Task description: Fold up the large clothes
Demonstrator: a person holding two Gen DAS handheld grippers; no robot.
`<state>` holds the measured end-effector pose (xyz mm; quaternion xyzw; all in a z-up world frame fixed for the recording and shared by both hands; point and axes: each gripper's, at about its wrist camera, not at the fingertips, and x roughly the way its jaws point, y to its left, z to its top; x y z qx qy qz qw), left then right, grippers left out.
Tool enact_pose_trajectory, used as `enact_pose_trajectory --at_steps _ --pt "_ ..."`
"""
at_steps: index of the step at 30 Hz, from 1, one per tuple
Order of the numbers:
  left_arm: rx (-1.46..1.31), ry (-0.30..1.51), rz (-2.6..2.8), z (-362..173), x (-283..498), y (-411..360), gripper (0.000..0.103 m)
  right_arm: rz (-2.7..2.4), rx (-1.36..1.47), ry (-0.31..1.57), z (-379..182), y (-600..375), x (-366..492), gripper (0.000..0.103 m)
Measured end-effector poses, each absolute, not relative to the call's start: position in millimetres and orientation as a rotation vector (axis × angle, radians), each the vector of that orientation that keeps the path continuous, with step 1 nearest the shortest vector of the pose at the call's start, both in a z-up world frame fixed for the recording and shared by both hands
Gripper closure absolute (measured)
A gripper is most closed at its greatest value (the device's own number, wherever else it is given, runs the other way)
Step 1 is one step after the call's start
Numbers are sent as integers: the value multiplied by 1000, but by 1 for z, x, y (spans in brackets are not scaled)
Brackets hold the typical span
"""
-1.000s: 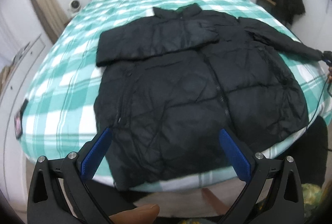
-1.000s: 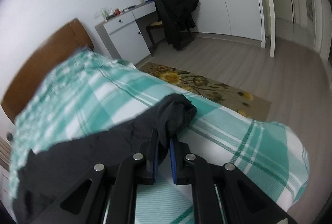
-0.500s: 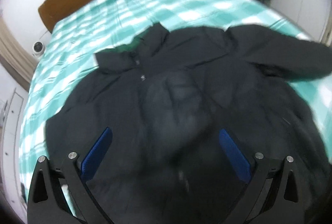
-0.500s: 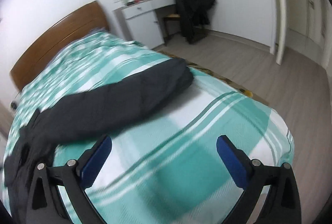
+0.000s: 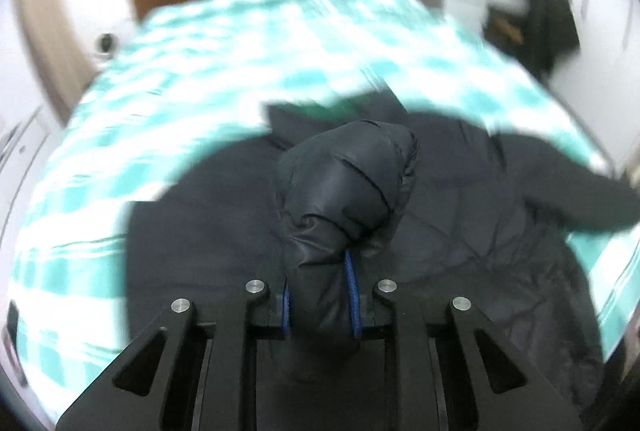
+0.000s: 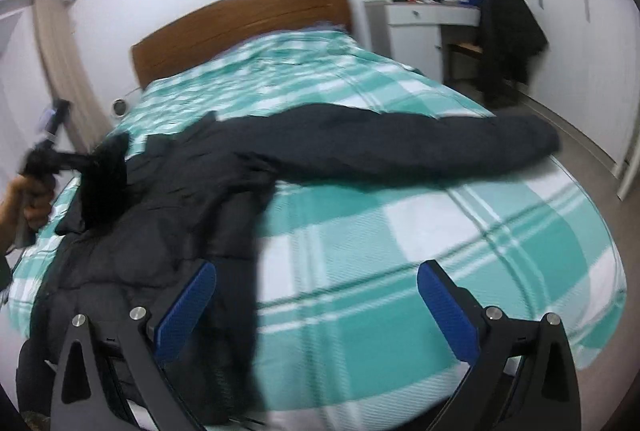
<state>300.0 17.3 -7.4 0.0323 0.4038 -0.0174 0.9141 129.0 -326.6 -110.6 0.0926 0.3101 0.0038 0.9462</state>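
Note:
A large black puffer jacket (image 5: 460, 231) lies front-up on a bed with a green and white checked cover (image 5: 200, 71). My left gripper (image 5: 318, 295) is shut on the end of the jacket's left sleeve (image 5: 348, 183) and holds it up over the jacket's chest. In the right wrist view the left gripper (image 6: 48, 151) shows at the far left with that sleeve (image 6: 104, 183) hanging from it. My right gripper (image 6: 316, 303) is open and empty above the cover (image 6: 400, 251), beside the jacket's body (image 6: 180, 211). The other sleeve (image 6: 420, 147) lies stretched out to the right across the bed.
A wooden headboard (image 6: 240, 23) stands at the far end. A white desk (image 6: 424, 15) and a chair draped with dark clothes (image 6: 508, 39) stand right of the bed. Grey floor (image 6: 592, 151) runs along the bed's right side. A curtain (image 6: 60, 63) hangs at left.
My left gripper has closed on the left sleeve end and lifted it over the jacket. My right gripper let go of the right sleeve, opened and pulled back toward the bed's foot.

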Motion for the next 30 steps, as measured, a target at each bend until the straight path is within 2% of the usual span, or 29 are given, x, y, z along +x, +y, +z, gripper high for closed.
enact_pose_trajectory --at_steps 3,7,11,14,16,19,22,24,26,30 --pt "-27 714 103 48 252 111 82 41 171 598 -100 -307 130 0" --pt "-178 670 297 63 194 233 81 70 155 612 -100 -289 137 0" --pt "-282 707 494 20 156 329 73 92 167 644 -102 -274 145 0" --pt "-424 779 613 -42 129 395 54 108 147 652 -101 -262 145 0" --pt "-515 819 737 -82 107 430 54 113 123 657 -99 -256 141 0" --pt "-640 810 794 -115 70 446 53 104 78 657 -98 -252 134 0" --pt "-622 779 748 -119 59 425 35 88 54 675 -101 -252 130 0" --pt "-556 773 692 -117 66 399 20 79 55 703 -107 -253 132 0" --pt "-486 759 603 -112 80 367 10 72 67 721 -112 -254 134 0" --pt "-346 767 419 -113 131 301 6 76 86 733 -116 -251 137 0"
